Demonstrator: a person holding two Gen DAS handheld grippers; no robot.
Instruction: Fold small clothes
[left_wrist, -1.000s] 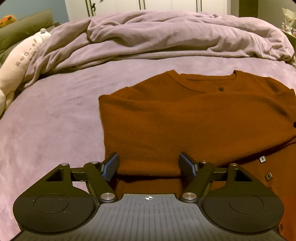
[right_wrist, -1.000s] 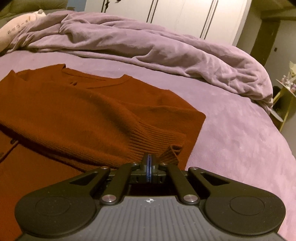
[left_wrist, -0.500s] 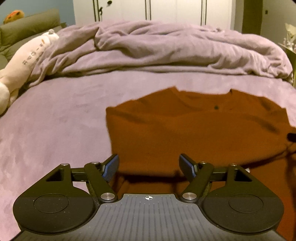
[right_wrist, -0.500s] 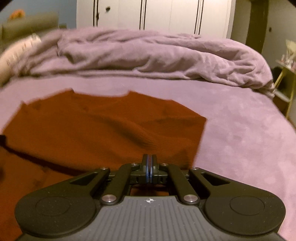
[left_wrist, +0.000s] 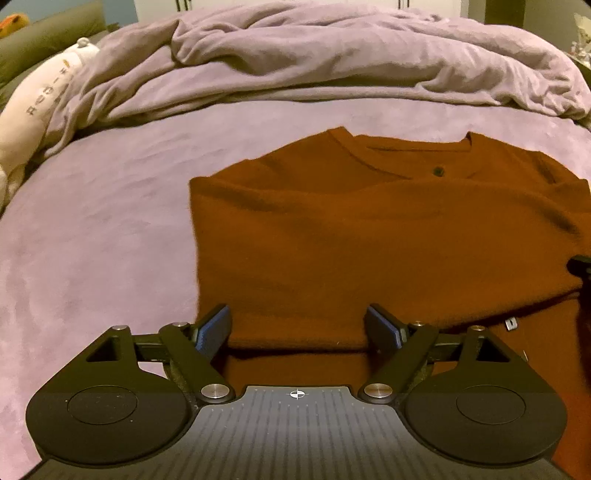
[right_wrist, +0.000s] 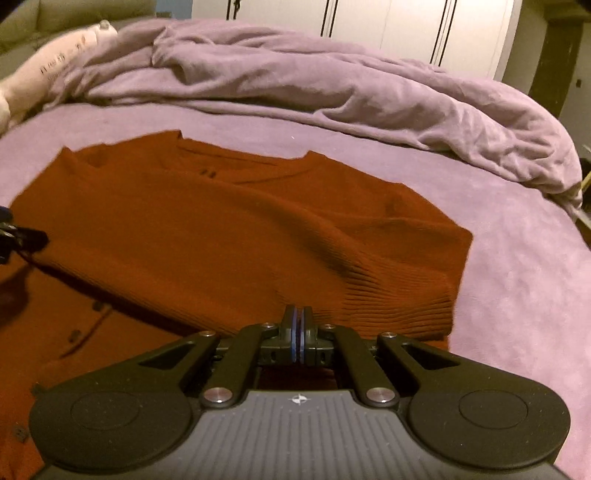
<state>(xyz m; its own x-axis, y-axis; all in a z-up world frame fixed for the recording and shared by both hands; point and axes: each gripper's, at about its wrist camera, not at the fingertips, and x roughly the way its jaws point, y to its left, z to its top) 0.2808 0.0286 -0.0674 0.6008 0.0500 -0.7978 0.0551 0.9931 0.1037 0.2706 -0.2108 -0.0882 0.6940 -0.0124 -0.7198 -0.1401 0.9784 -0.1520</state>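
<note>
A rust-orange knit cardigan (left_wrist: 369, 236) lies on the purple bed, both sleeves folded across its body. My left gripper (left_wrist: 297, 328) is open and empty, its fingers either side of the left sleeve's folded cuff edge. My right gripper (right_wrist: 297, 321) is shut, with nothing visible between its pads; its tips sit just in front of the ribbed cuff of the right sleeve (right_wrist: 399, 302), which lies on the cardigan (right_wrist: 221, 236). The left gripper's tip shows at the left edge of the right wrist view (right_wrist: 22, 236).
A crumpled purple blanket (left_wrist: 351, 59) lies across the far side of the bed (left_wrist: 92, 240). A white plush toy (left_wrist: 37, 107) lies at the far left. White wardrobe doors (right_wrist: 406, 29) stand behind. The bed's right edge drops off beyond the blanket.
Both grippers drew back and then came forward and down towards the cardigan again. The ribbed right cuff now lies flatter. Both jaws kept their states.
</note>
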